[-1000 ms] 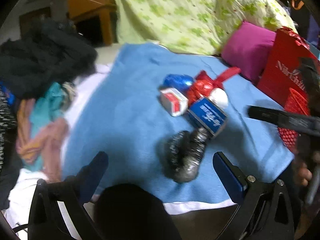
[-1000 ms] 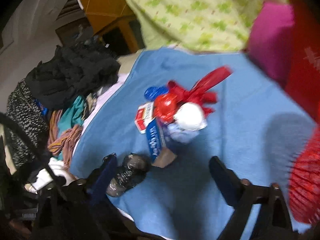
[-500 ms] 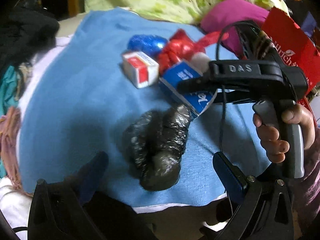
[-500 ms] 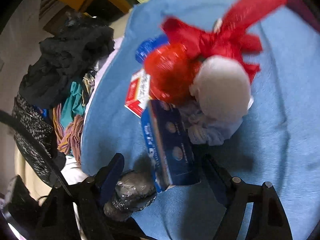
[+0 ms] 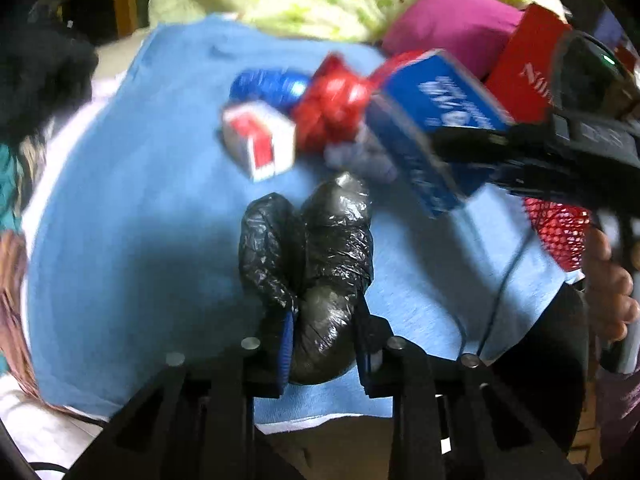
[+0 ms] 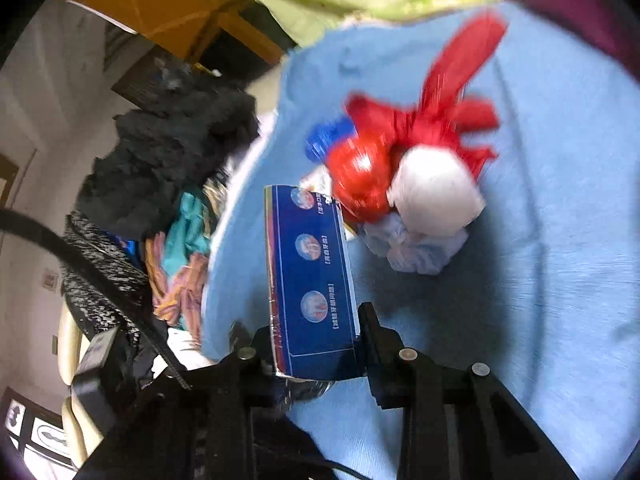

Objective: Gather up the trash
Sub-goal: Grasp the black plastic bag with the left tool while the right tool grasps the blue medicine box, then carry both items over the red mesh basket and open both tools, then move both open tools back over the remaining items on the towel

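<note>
Left gripper: newly clamped on black bag bundle. Right gripper: closing around blue carton, now lifted; two trash items secured.

Black plastic bundle: crumpled, glossy, two-lobed, lying on the blue cloth. Blue carton: long, printed with round pictures, raised off the cloth at a tilt, just beyond the black bundle. Red-and-white box: small, lying beyond the black bundle, to its left. Red bag: knotted, with loose tails. The white ball, pale wad and blue foil piece cluster touching the red bag.
</note>
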A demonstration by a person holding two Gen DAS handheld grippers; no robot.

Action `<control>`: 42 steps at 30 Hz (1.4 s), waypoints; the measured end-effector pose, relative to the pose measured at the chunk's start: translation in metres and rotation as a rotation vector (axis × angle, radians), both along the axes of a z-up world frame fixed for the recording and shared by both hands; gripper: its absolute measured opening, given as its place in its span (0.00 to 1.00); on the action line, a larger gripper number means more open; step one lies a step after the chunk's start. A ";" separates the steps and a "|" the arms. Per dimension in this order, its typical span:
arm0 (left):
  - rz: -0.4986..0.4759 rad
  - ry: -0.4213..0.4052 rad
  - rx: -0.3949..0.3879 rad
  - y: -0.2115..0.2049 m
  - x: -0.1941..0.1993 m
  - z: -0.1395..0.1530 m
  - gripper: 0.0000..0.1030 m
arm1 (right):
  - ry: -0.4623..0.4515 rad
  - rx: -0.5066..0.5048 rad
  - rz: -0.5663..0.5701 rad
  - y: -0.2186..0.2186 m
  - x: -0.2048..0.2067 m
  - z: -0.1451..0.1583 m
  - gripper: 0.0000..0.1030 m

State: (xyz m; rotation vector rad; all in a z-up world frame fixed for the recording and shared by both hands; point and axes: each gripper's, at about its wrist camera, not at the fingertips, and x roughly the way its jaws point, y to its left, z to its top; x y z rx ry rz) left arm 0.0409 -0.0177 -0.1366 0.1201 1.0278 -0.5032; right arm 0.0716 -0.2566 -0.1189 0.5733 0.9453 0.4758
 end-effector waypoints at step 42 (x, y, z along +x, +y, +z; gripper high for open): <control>-0.127 -0.612 0.159 -0.175 -0.073 0.161 0.78 | -0.435 -0.077 -0.456 -0.172 -0.187 0.142 0.65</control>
